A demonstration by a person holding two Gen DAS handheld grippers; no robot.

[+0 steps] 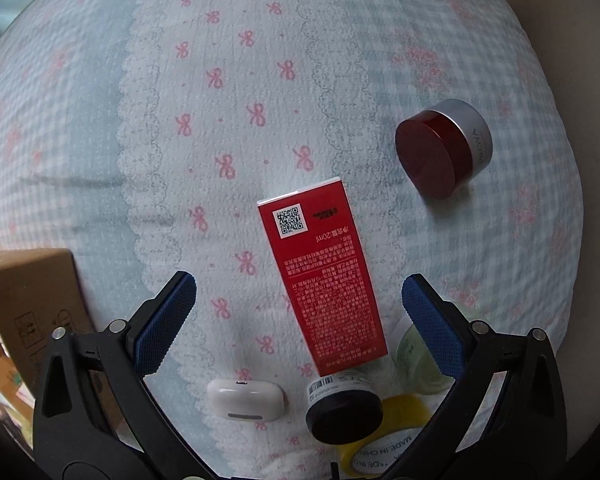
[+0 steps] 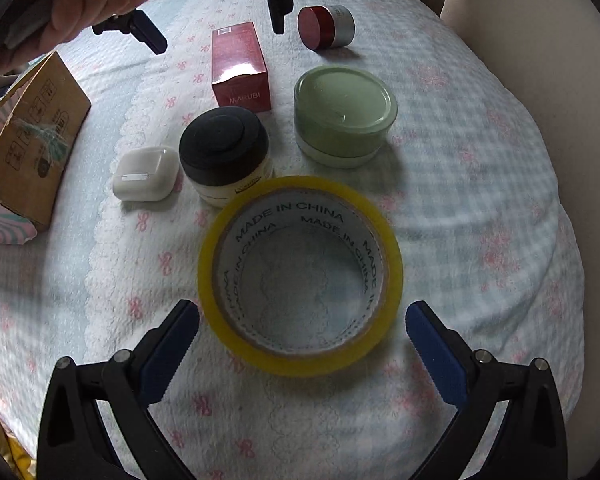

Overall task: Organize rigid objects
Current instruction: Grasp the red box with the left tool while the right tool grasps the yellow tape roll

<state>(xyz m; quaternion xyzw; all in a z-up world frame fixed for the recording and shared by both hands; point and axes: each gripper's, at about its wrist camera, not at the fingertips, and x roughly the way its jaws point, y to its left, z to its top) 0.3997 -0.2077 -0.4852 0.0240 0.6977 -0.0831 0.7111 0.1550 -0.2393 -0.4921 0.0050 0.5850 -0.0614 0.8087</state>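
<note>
A red carton (image 1: 324, 276) (image 2: 239, 66) stands upright on the quilted bedspread (image 1: 260, 80), just ahead of my open left gripper (image 1: 300, 300) (image 2: 216, 36), whose jaws hold nothing. A red-lidded silver jar (image 1: 444, 148) (image 2: 326, 26) lies on its side to the right. A white earbud case (image 1: 246, 400) (image 2: 146, 174), a black-lidded cream jar (image 1: 342, 410) (image 2: 224, 150), a green-lidded tub (image 1: 418, 360) (image 2: 344, 114) and a yellow tape roll (image 1: 384, 432) (image 2: 300, 276) sit close together. My right gripper (image 2: 302, 332) is open right behind the tape roll, a blue pad on either side.
A brown cardboard box (image 1: 32, 304) (image 2: 32, 136) stands at the left, with a pink-striped item (image 2: 4, 228) beside it. A hand (image 2: 88, 0) holds the left gripper. The beige edge (image 2: 540, 60) lies beyond the bedspread on the right.
</note>
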